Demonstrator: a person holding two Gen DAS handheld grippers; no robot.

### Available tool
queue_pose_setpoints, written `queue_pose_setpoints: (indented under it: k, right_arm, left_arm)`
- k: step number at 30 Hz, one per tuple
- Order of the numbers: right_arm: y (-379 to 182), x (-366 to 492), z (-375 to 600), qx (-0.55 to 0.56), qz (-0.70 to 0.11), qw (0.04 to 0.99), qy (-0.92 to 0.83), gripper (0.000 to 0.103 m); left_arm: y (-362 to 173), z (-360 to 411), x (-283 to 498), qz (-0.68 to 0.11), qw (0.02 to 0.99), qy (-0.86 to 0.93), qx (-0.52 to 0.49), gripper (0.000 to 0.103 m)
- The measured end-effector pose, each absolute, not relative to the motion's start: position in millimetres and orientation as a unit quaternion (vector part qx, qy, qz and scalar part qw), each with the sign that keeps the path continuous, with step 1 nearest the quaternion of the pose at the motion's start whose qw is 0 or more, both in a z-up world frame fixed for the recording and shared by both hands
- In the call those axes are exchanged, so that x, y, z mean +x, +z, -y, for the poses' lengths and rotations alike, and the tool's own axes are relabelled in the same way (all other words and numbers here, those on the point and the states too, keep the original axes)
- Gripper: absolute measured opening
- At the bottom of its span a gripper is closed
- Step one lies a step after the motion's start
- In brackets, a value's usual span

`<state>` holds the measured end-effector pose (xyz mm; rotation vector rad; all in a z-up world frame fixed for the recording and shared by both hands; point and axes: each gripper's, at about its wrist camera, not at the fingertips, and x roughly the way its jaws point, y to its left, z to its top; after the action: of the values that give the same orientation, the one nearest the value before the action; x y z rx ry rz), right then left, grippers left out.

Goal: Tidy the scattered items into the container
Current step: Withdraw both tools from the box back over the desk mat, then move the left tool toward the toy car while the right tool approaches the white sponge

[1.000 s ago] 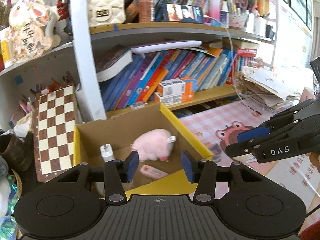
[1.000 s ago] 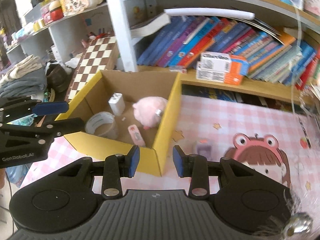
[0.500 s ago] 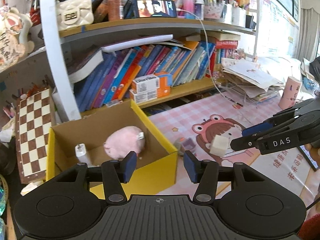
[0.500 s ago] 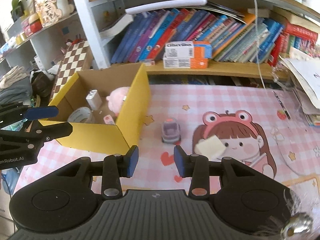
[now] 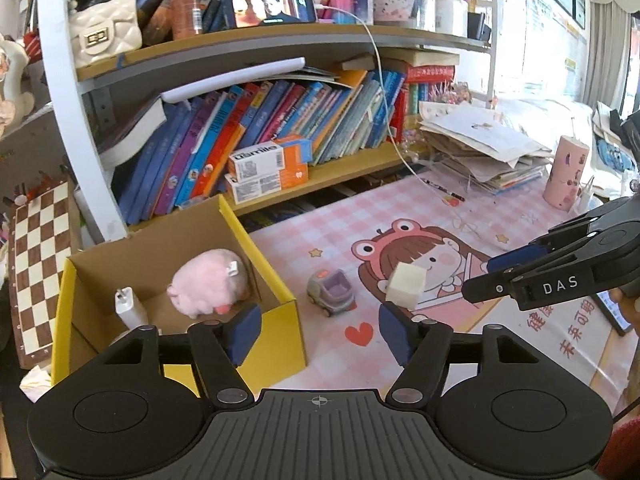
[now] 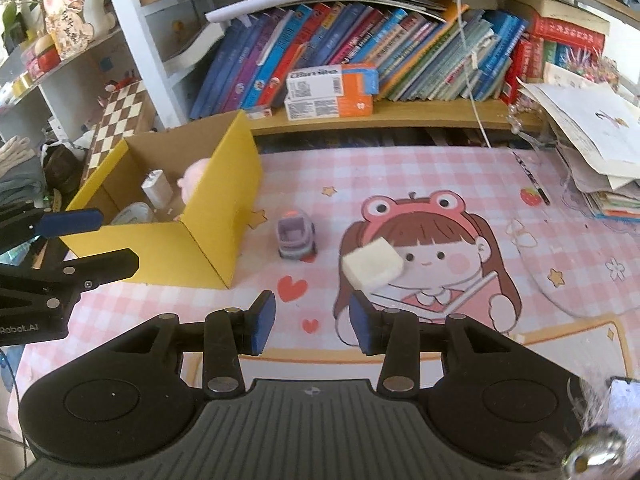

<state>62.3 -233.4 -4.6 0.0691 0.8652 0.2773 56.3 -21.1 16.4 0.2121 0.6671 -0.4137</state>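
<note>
Box (image 6: 224,216) shifted left, cube (image 6: 372,266) beyond gripper (image 6: 312,326)

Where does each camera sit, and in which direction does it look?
Left wrist: rides on the left tool, looking forward over the yellow box toward the bookshelf; the right tool enters at right.
Right wrist: rides on the right tool, looking over the pink mat; the left tool enters at left.
Both show the box, toy car and cream block.

The left gripper (image 5: 318,334) and right gripper (image 6: 312,322) are both hovering with jaws apart and empty, flanking the cream block (image 6: 373,264).
</note>
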Motion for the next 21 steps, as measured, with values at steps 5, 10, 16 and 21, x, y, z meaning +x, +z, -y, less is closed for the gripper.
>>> queue_pose_setpoints:
  k: [5, 10, 16, 21]
  right_arm:
    - [-10.6, 59.3, 248.1, 0.036, -0.422, 0.897, 0.125, 0.042]
    - [-15.6, 59.4, 262.5, 0.039, -0.425, 0.897, 0.116, 0.043]
    - [-19.6, 62.3, 273.4, 0.040, -0.425, 0.897, 0.113, 0.053]
    - [-22.2, 68.6, 279.4, 0.041, -0.425, 0.897, 0.113, 0.061]
  left_arm:
    - [11.4, 33.1, 56.4, -0.331, 0.915, -0.202, 0.108, 0.070]
    - [6.7, 46.1, 57.3, -0.336, 0.913, -0.203, 0.114, 0.074]
    - [3.3, 63.5, 61.7, -0.338, 0.910, -0.206, 0.122, 0.077]
    - [0.9, 78.8, 68.9, -0.341, 0.906, -0.214, 0.128, 0.078]
